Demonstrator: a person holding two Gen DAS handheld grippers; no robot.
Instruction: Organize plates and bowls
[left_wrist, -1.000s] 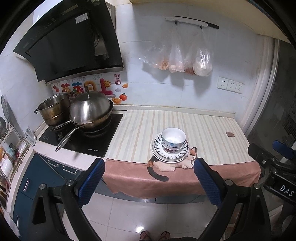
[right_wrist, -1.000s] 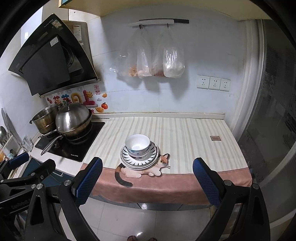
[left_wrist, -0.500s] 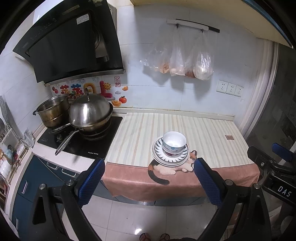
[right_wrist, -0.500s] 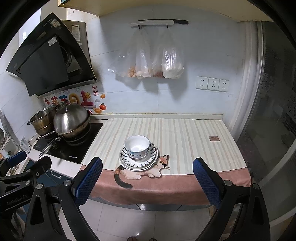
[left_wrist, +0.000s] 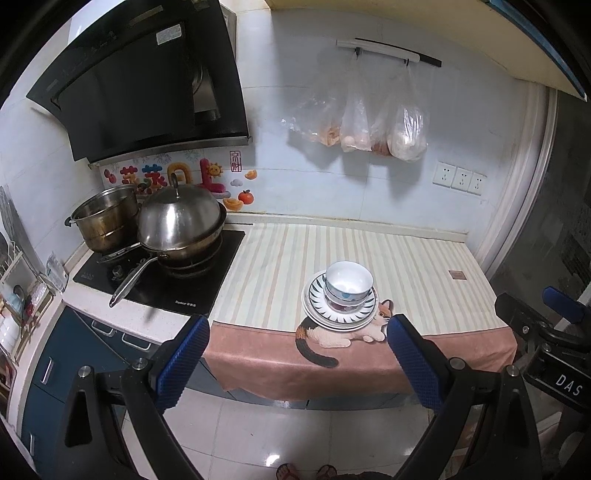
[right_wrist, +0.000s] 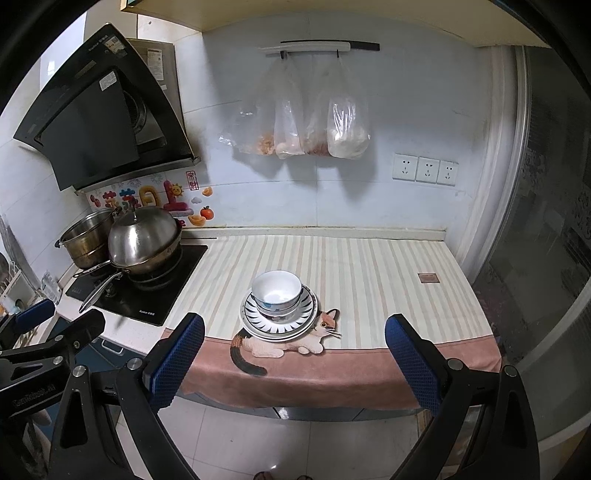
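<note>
A white bowl (left_wrist: 348, 280) sits nested on other bowls on a stack of striped-rim plates (left_wrist: 317, 314), near the front edge of the striped counter mat. The stack also shows in the right wrist view, bowl (right_wrist: 276, 288) on plates (right_wrist: 255, 323). My left gripper (left_wrist: 295, 354) is open and empty, held back from the counter over the floor, in front of the stack. My right gripper (right_wrist: 293, 354) is open and empty, also back from the counter. The right gripper's body (left_wrist: 546, 347) shows at the right of the left wrist view.
A lidded steel wok (left_wrist: 181, 229) and a steel pot (left_wrist: 105, 221) stand on the black hob (left_wrist: 207, 291) at the left. A range hood (left_wrist: 147, 81) hangs above it. Plastic bags (left_wrist: 369, 125) hang on the back wall. A cat-print pink cloth (left_wrist: 332, 369) drapes over the counter front.
Both grippers have drawn slightly back and up from the counter. The stack of plates and bowls has not moved.
</note>
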